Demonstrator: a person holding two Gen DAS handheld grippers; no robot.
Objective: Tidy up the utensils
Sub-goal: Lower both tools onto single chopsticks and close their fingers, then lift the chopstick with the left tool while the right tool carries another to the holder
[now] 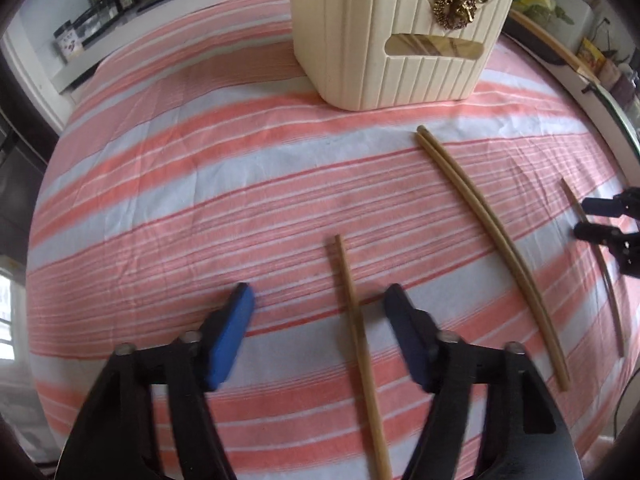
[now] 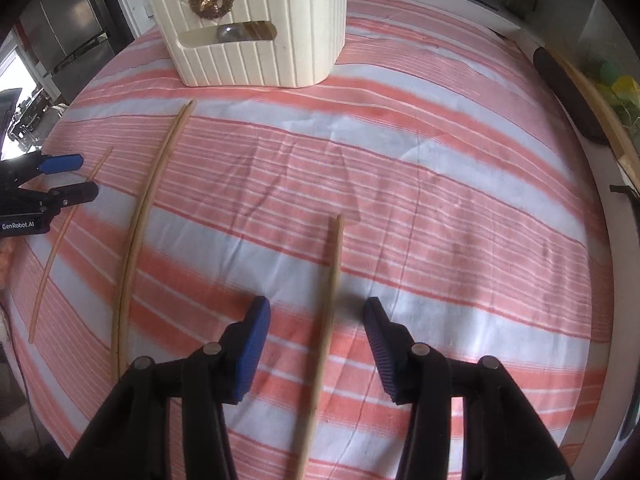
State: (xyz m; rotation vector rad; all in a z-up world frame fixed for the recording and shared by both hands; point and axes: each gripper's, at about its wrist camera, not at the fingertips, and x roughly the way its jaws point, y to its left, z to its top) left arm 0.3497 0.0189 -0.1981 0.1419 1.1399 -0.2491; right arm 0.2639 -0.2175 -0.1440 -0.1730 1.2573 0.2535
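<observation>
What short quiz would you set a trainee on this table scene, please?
1. True or false: the cream holder lies tipped on its side.
2. How many chopsticks lie on the striped cloth? A two, B four, C six.
3. What lies between the fingers of the left tool?

Key:
1. False, it stands upright.
2. B.
3. A single chopstick, with the pads apart and not pressing on it.
</observation>
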